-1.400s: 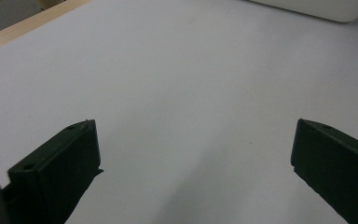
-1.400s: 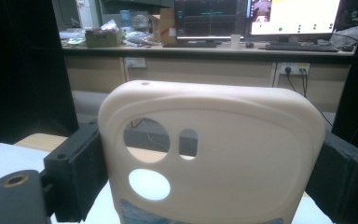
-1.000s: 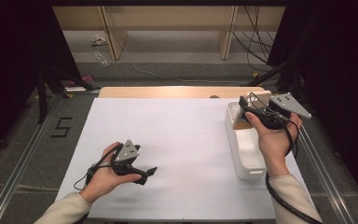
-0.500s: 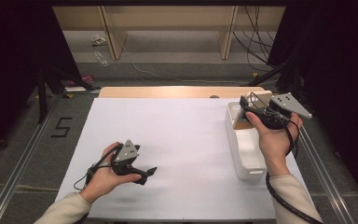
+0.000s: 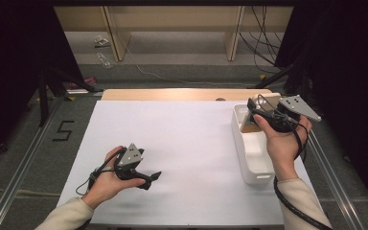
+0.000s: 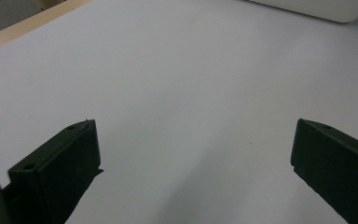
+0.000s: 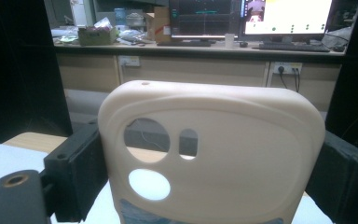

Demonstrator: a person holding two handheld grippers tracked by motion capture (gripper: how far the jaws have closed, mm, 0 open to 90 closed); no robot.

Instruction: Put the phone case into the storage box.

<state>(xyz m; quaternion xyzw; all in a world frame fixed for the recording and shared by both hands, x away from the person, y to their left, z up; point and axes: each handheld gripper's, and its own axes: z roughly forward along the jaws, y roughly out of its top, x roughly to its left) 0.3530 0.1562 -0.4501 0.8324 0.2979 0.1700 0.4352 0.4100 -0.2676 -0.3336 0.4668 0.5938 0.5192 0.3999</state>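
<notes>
- The right gripper (image 5: 261, 111), at the upper right of the high view, is clamped on a cream phone case (image 7: 209, 154); in the right gripper view its 2 jaws press the case's left and right edges.
- The case stands upright between those jaws, with 3 camera cut-outs toward its upper left in that view.
- In the high view the case (image 5: 268, 101) is held over the far end of a white bin (image 5: 254, 160) that lies along the right edge of the white mat (image 5: 182, 143).
- Something brownish sits in the bin's far end, below the case; I cannot tell what it is.
- The left gripper (image 5: 151, 177), at the lower left of the high view, lies low over the mat, well apart from the bin.
- In the left gripper view its jaws stand wide apart, with bare mat between them and the bin's edge (image 6: 317, 8) at the top right.
- Step in hand, as I judge it: the case has been gripped at the bin and is held up; whether it is being lifted out or carried in cannot be told.
- The next move likely calls for keeping the clamp firm on the smooth, rounded edges, clearing the bin's wall, and bringing the case toward the middle of the mat, where the left gripper waits with its jaws apart.
</notes>
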